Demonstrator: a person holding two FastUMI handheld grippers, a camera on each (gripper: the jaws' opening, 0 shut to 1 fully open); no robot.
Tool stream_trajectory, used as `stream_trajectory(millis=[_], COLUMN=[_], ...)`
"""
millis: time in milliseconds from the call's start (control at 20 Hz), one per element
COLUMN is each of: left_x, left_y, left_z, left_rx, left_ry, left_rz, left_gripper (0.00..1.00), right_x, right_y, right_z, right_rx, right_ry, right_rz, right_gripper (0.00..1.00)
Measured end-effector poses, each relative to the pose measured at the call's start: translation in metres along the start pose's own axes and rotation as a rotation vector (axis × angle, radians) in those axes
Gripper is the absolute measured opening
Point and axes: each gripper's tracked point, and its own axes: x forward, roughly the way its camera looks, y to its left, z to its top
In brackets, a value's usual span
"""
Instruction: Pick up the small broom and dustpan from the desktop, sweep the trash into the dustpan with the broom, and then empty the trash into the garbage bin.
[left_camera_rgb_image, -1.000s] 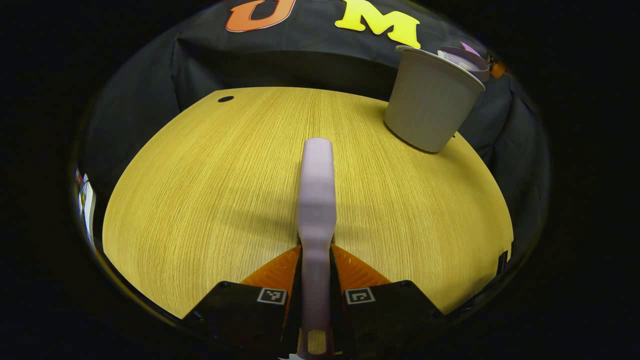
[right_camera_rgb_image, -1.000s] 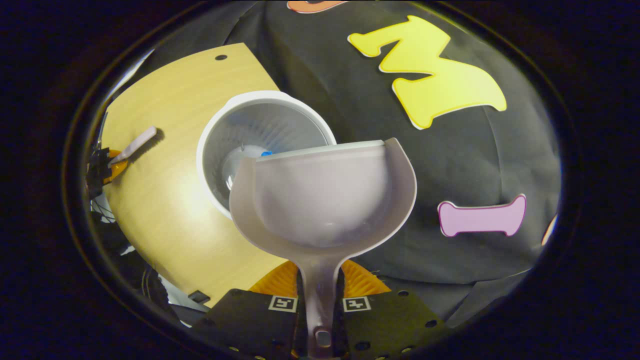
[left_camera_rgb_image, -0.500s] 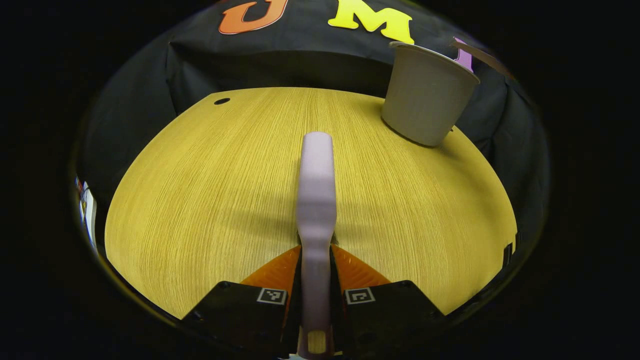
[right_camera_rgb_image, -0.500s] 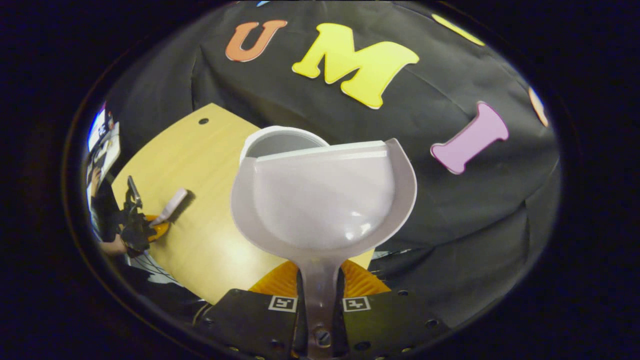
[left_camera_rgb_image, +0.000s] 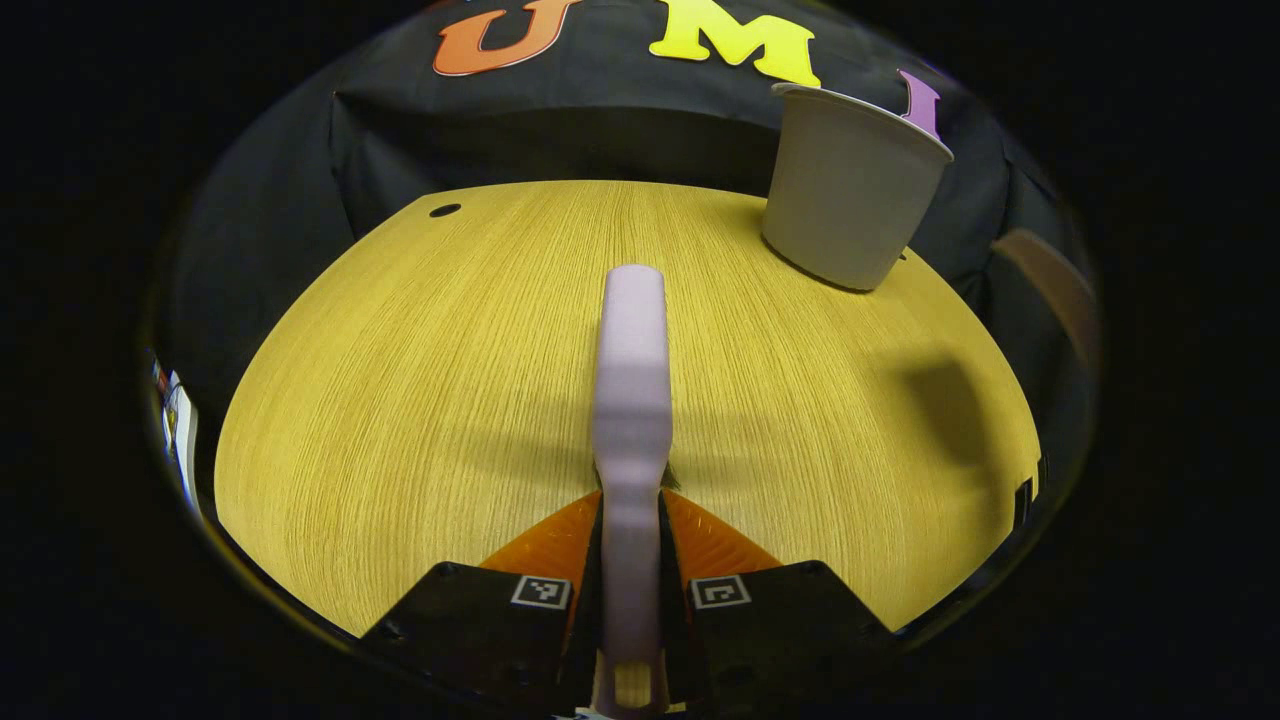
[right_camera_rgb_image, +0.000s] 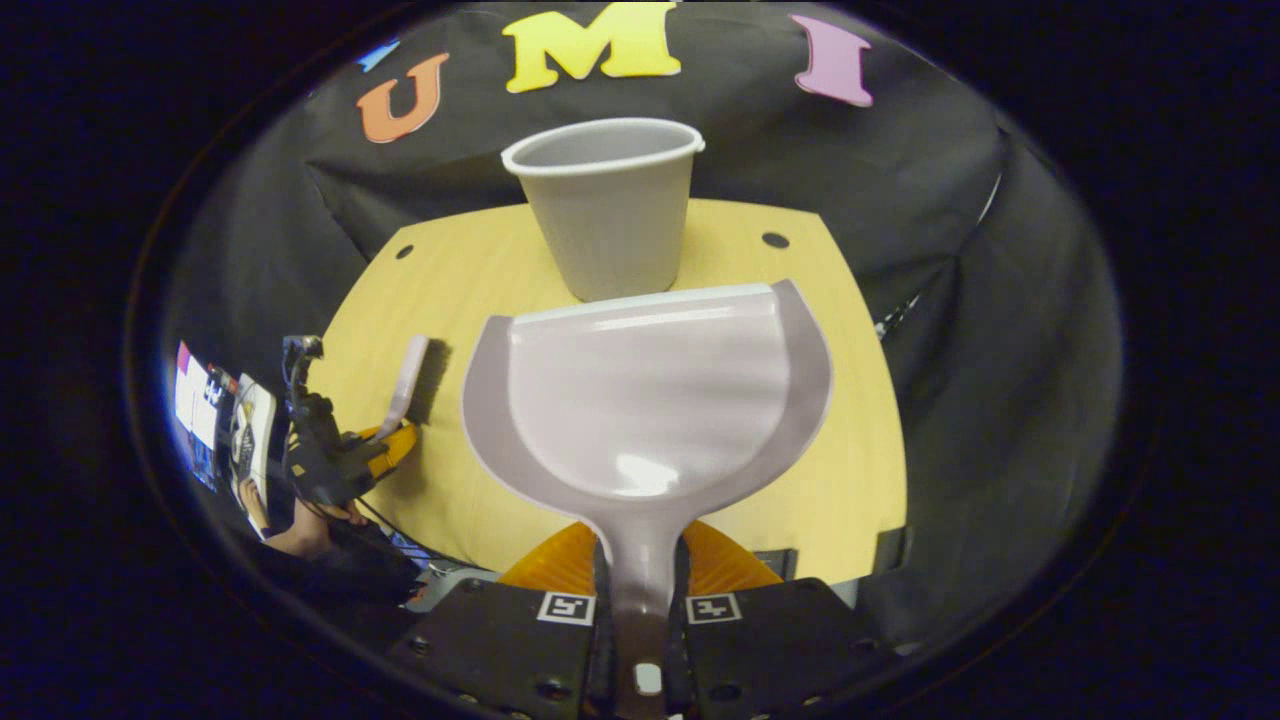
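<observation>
Right gripper (right_camera_rgb_image: 640, 600) clamps the empty dustpan (right_camera_rgb_image: 645, 400), left gripper (left_camera_rgb_image: 630, 590) clamps the broom (left_camera_rgb_image: 632, 400); set both down gently, clear of the bin (right_camera_rgb_image: 608, 205) at the tabletop's (left_camera_rgb_image: 420, 380) far edge.

Light wooden desktop (left_camera_rgb_image: 420, 380) with cable holes, black cloth wall (right_camera_rgb_image: 960, 230) behind.

**Nothing readable, just marker tags**

No words, numbers or brand names to make out anywhere. Only two little black-and-white square code tags (left_camera_rgb_image: 541, 591) on the black plates of the left gripper (left_camera_rgb_image: 632, 505), one on each side of the broom (left_camera_rgb_image: 632, 380) handle. Same kind of square code tags (right_camera_rgb_image: 567, 607) on the right gripper (right_camera_rgb_image: 640, 540), flanking the dustpan (right_camera_rgb_image: 645, 400) handle. Lit screen (right_camera_rgb_image: 195, 400) far left in the right gripper view, too small and blurry to read.
</observation>
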Motion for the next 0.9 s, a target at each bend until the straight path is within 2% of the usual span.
stream_trajectory(millis=[200,350,900], left_x=[0.001,0.002,-0.007], left_y=[-0.002,-0.002,-0.003], left_z=[0.000,-0.001,-0.008], left_rx=[0.000,0.009,-0.007], left_ry=[0.001,0.008,0.033], left_rz=[0.004,0.008,0.027], left_gripper=[0.30,0.30,0.31], right_x=[0.079,0.109,0.144], right_y=[0.033,0.046,0.053], right_z=[-0.031,-0.033,-0.023], right_rx=[0.094,0.105,0.125], right_ry=[0.029,0.065,0.040], right_rz=[0.023,0.010,0.024], right_gripper=[0.18,0.18,0.18])
